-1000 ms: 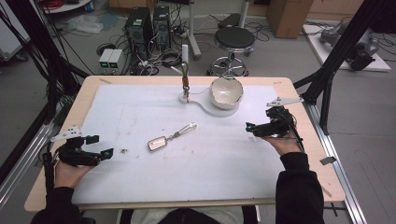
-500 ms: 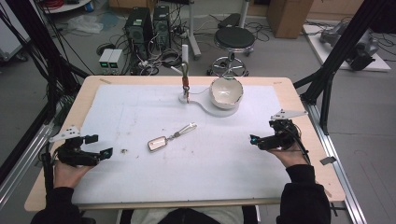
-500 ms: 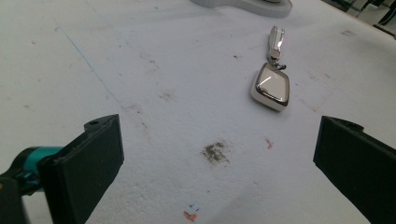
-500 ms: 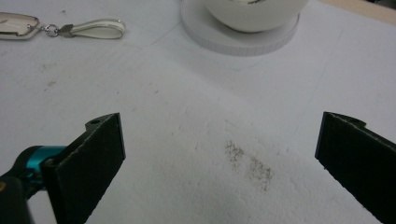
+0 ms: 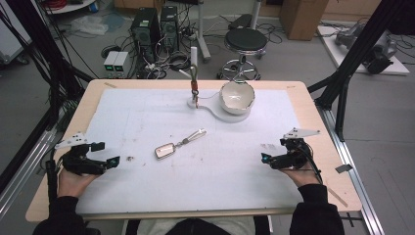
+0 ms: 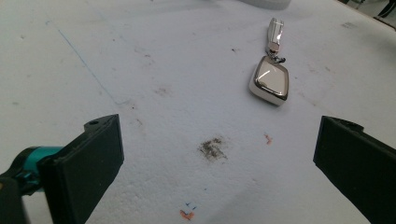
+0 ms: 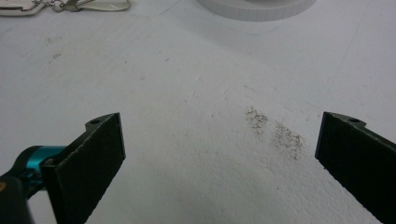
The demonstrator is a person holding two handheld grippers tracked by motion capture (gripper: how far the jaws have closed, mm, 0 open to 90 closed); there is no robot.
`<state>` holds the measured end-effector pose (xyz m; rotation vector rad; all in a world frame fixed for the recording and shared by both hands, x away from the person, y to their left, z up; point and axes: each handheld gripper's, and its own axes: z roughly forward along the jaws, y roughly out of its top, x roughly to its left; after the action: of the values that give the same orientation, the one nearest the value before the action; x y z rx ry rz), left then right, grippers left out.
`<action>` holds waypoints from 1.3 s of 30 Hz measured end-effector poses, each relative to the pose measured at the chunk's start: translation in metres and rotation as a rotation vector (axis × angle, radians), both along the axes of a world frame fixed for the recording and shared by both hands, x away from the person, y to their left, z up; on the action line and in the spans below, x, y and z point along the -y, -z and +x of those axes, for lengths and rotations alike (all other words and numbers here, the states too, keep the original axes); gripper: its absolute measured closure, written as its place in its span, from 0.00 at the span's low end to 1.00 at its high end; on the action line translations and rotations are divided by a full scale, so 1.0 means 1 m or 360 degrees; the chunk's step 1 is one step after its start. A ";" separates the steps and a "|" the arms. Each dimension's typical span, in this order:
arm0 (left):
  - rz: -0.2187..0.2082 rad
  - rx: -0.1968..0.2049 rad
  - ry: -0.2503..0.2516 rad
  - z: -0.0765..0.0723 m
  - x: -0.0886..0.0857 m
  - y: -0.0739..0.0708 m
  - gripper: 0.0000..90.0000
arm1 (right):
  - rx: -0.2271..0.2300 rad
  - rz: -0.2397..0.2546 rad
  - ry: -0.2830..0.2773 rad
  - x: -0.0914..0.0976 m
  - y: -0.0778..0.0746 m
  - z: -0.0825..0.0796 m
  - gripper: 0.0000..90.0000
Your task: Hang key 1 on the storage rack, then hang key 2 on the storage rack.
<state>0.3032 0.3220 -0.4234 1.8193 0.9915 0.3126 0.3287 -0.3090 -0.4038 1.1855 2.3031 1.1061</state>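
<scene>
Key fob (image 6: 269, 80): shiny metal rim, smooth glossy pale face, like a little mirror.
Clip on the key fob (image 6: 275, 31): shiny silver metal, smooth.
White sheet (image 5: 147, 122): matt and a bit grainy, like foam board (it has grey smudges and small scuffs).
Tabletop (image 5: 313, 112): pale wood, smooth and matt, bare along its edges.
Bowl (image 5: 237, 96): white, glossy and smooth, near the far edge of the tabletop.
Left gripper (image 6: 215, 154): black pads, matt and a bit rough; a shiny teal metal part at one side.
Right gripper (image 7: 219, 154): the same matt black pads, with a teal metal part.
Sleeves (image 5: 313, 210): dark soft cloth.
</scene>
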 end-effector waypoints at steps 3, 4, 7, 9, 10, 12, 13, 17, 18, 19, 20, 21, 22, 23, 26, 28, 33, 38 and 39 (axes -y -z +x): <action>-0.0001 0.0000 0.0000 0.000 0.000 0.000 0.02 | 0.0006 -0.0001 -0.0009 -0.003 0.004 -0.002 0.01; -0.0003 0.0000 -0.0003 0.000 0.000 0.000 0.02 | 0.0001 -0.0004 -0.0012 -0.004 0.005 -0.003 0.01; -0.0002 -0.0003 -0.0005 0.000 0.000 0.000 0.02 | -0.0008 -0.0040 -0.0022 -0.005 0.008 -0.003 0.01; -0.0001 -0.0005 -0.0005 0.000 0.000 0.000 0.02 | -0.0015 -0.0042 -0.0026 -0.005 0.009 -0.003 0.01; 0.0002 -0.0006 -0.0006 0.000 0.000 0.000 0.02 | -0.0013 -0.0036 -0.0026 -0.005 0.009 -0.004 0.01; 0.0002 -0.0008 -0.0004 0.000 0.000 0.000 0.02 | -0.0008 -0.0024 -0.0022 -0.004 0.009 -0.005 0.01; 0.0003 -0.0009 -0.0004 0.000 0.000 0.000 0.02 | -0.0005 -0.0018 -0.0019 -0.003 0.010 -0.006 0.01; 0.0012 -0.0013 0.0000 0.001 0.000 0.001 0.02 | -0.0011 -0.0013 -0.0006 0.000 0.014 -0.008 0.01; 0.0013 -0.0014 -0.0001 0.001 0.000 0.001 0.02 | -0.0018 -0.0008 -0.0005 0.001 0.015 -0.008 0.01; 0.0013 -0.0014 -0.0001 0.001 0.000 0.001 0.02 | -0.0010 -0.0010 -0.0009 0.002 0.016 -0.008 0.01; 0.0015 -0.0014 0.0001 0.001 0.000 0.001 0.02 | -0.0011 -0.0011 -0.0006 0.002 0.016 -0.008 0.01; 0.0017 -0.0015 0.0000 0.001 0.000 0.001 0.02 | -0.0014 -0.0004 0.0003 0.002 0.016 -0.008 0.01; 0.0014 -0.0014 0.0003 0.001 0.001 0.001 0.02 | -0.0010 0.0000 0.0004 0.003 0.016 -0.008 0.01; 0.0011 -0.0011 0.0004 0.001 0.001 0.001 0.02 | -0.0004 0.0005 0.0007 0.003 0.016 -0.008 0.01; 0.0013 0.0000 0.0020 0.002 0.003 -0.002 0.02 | 0.0010 0.0011 0.0014 0.004 0.015 -0.008 0.01; 0.0034 0.0010 0.0037 0.004 0.007 -0.006 0.02 | 0.0021 0.0016 0.0023 0.004 0.014 -0.009 0.01; 0.0081 0.0011 0.0101 0.014 0.022 -0.014 0.02 | -0.0004 0.0009 0.0004 0.003 0.017 -0.009 0.01; 0.0108 0.0018 0.0148 0.019 0.032 -0.020 0.02 | -0.0013 -0.0004 -0.0004 0.003 0.018 -0.011 0.01; 0.0100 0.0014 0.0152 0.020 0.033 -0.021 0.02 | -0.0014 -0.0004 -0.0006 0.003 0.018 -0.011 0.01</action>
<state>0.3235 0.2888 -0.4026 1.9140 0.8940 0.2957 0.3175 -0.3116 -0.4222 1.1876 2.3140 1.1010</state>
